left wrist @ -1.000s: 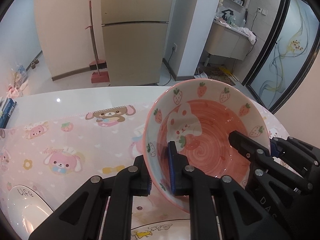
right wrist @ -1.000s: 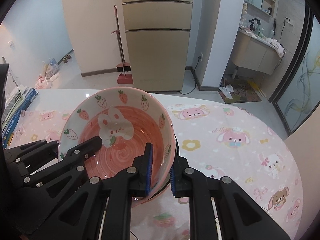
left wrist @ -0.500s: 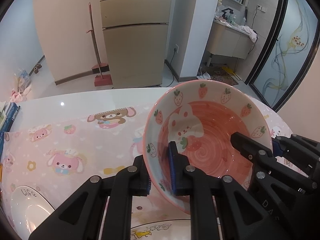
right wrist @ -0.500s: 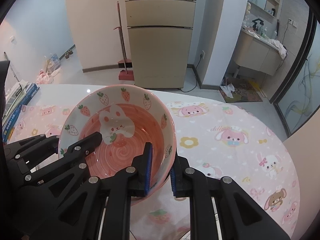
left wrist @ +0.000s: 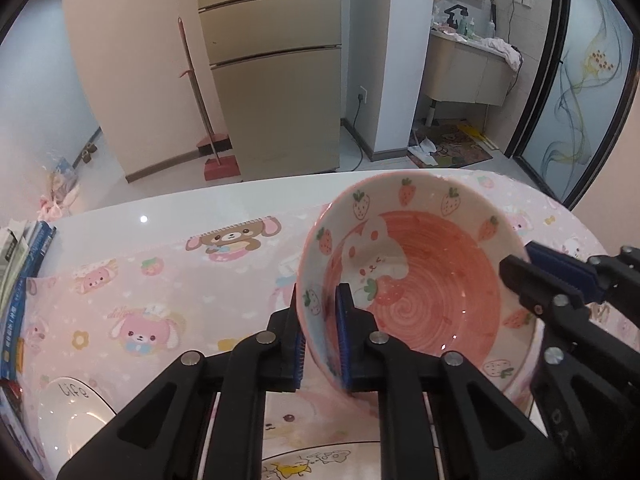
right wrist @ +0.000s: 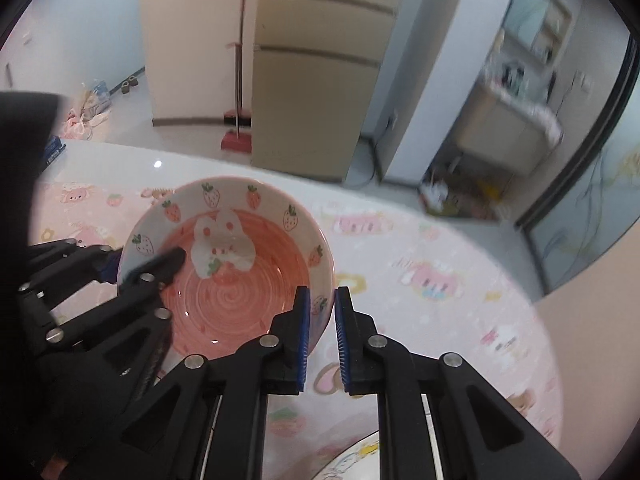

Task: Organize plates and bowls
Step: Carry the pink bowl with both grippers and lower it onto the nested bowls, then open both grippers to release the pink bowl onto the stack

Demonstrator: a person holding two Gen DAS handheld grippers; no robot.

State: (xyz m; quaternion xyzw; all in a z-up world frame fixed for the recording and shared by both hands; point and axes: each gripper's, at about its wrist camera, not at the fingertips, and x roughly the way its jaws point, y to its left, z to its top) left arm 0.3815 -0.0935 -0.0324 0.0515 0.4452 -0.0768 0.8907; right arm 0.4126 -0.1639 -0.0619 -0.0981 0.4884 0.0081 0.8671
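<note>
Left gripper (left wrist: 320,336) clamps strawberry bowl (left wrist: 412,280) rim, right gripper (right wrist: 321,334) parted — plate (left wrist: 72,412) reads "Life"

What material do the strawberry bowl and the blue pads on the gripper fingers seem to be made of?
The strawberry bowl looks like glazed ceramic: glossy highlights, printed pattern under a shiny coat. The blue pads look like ribbed rubber or soft plastic, matte; the exact material is uncertain.

Pretty soft, even indoor light, a ceiling-light glint on the glossy white table (left wrist: 144,219), heavy fisheye bending and dark corners, and the right wrist view's right side is motion-smeared.
</note>
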